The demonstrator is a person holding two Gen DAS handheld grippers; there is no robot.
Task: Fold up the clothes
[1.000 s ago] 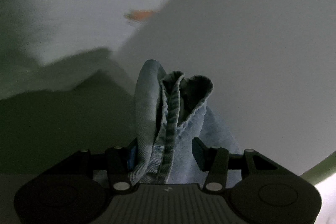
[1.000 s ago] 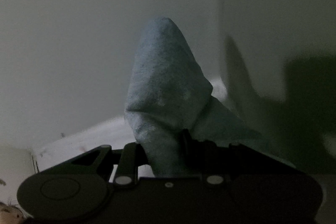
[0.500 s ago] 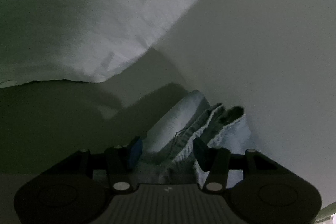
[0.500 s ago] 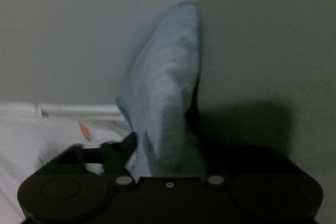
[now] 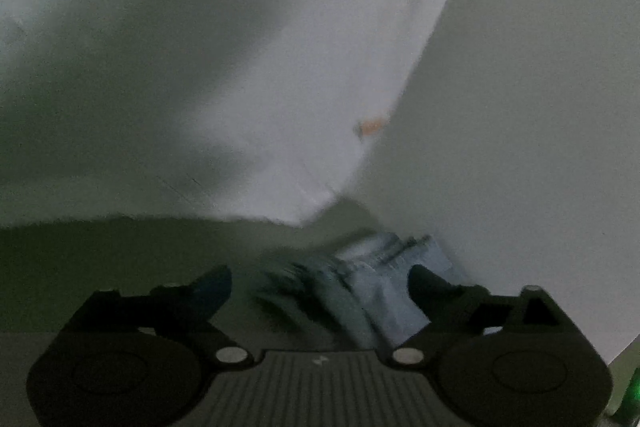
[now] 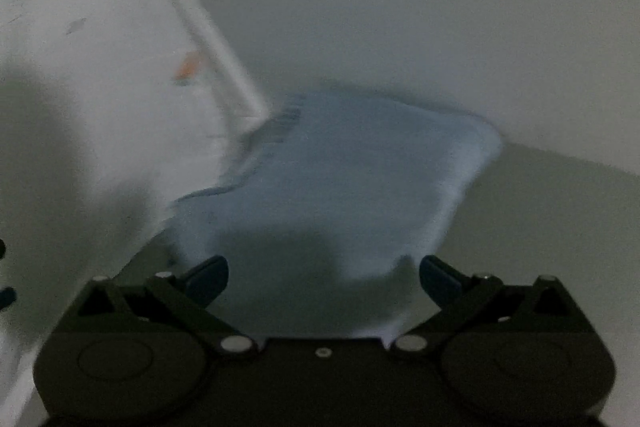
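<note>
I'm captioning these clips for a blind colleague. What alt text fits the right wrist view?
The right gripper is open, its two fingers spread on either side of a light blue garment lying in front of it. To the left is a white cloth with a small orange print, and a plain pale wall fills the background. The picture is dim and blurred.
</note>
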